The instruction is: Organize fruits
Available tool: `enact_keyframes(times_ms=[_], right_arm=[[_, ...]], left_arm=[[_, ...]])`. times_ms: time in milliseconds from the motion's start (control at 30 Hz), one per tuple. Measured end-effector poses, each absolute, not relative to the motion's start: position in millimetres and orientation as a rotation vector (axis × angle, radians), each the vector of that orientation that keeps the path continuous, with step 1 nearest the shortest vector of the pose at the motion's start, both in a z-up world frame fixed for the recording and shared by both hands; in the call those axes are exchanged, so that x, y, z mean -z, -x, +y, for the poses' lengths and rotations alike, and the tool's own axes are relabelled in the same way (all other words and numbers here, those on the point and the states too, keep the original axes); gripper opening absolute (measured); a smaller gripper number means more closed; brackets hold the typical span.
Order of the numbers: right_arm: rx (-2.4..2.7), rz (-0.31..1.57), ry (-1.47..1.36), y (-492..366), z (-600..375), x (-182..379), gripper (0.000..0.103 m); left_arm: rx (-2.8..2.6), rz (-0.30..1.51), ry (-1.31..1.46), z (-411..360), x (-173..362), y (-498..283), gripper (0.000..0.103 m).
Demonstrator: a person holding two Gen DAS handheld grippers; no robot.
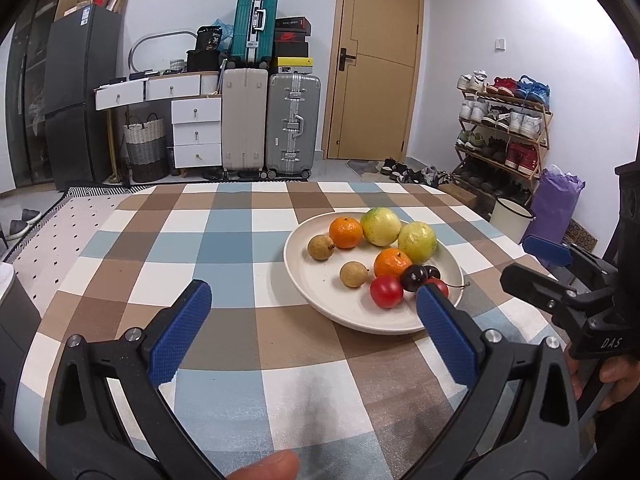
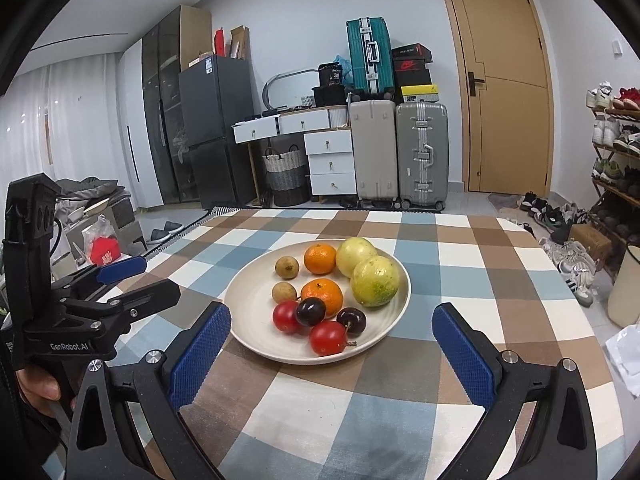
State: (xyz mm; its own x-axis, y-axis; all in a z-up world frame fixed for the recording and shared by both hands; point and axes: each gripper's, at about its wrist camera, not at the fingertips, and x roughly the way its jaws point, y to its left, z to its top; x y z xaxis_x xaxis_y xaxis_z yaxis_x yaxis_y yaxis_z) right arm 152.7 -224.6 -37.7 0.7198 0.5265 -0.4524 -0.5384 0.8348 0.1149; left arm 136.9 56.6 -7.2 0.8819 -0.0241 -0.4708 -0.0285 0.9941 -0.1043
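Both tools empty, jaws spread wide. Left tool (image 1: 314, 304) sits at lower centre of the left view, above the checked worktop (image 1: 224, 236); its right pad overlaps the near rim of the plate (image 1: 296, 268) in the frame, and contact cannot be told. Right tool (image 2: 331, 332) sits at lower centre of the right view, jaws framing the plate's near edge.

All fruit lies in the plate, centre of both frames: two oranges (image 2: 320, 258), two yellow-green fruits (image 2: 375, 280), two small brown fruits (image 2: 287, 267), two red fruits (image 2: 327, 337), two dark cherries (image 2: 310, 311).

Risks, judged from the layout:
- Cherries and red fruits are packed touching at the near rim. Wide jaws closing on one would likely nudge its neighbours; round fruit rolls, possibly over the shallow rim.
- Cherry stems project and could snag a pad.
- Hard closure may bruise or squash a cherry.
- Pressing down on the near rim may tip or slide the plate on the cloth.
- The tools are near each other and could collide if both reach in.
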Motion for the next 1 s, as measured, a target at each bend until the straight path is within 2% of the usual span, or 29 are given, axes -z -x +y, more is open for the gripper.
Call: enact_keyframes(times_ms=[1000], right_arm=[[-0.606,0.468,-0.078,-156,-244,37,0.103]], left_arm=[[-0.007,0.467,0.08,52,6,-133,0.102]])
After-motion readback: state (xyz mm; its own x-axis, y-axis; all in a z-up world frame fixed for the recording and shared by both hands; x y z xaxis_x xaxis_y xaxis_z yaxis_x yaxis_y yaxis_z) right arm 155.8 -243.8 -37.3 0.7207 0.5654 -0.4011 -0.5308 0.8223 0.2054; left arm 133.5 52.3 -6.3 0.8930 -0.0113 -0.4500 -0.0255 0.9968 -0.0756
